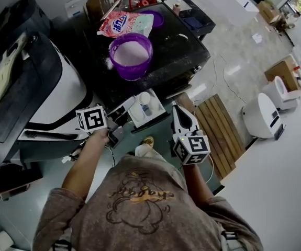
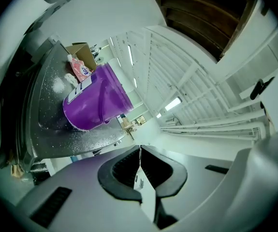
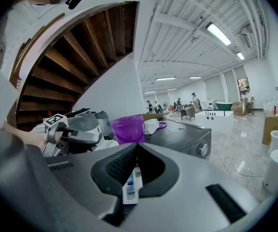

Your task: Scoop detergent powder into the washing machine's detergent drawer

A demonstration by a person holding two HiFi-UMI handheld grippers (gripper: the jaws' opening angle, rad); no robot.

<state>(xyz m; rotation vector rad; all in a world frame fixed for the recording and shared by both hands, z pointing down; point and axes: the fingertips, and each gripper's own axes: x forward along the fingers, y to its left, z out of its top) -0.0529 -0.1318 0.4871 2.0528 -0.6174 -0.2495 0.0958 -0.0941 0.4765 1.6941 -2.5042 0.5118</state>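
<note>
Nearest is the person's grey-brown printed T-shirt [image 1: 140, 203], with both bare forearms reaching forward from it. One white plastic detergent drawer [image 1: 151, 114] stands pulled out from the front edge of the black washing machine [image 1: 184, 51]. It is divided into compartments with a small blue part inside, though whether powder lies in it is hard to say. On the machine's top stands one round purple tub of white powder [image 1: 131, 56], towards the left edge. One pink-and-white detergent bag [image 1: 124, 24] lies behind it at the back edge, beside one purple lid [image 1: 158, 18]. There are two grippers. The left gripper [image 1: 130, 103] points at the drawer's left side and the right gripper [image 1: 176, 110] sits just off its right side. Each has its jaws pressed together on nothing.
</note>
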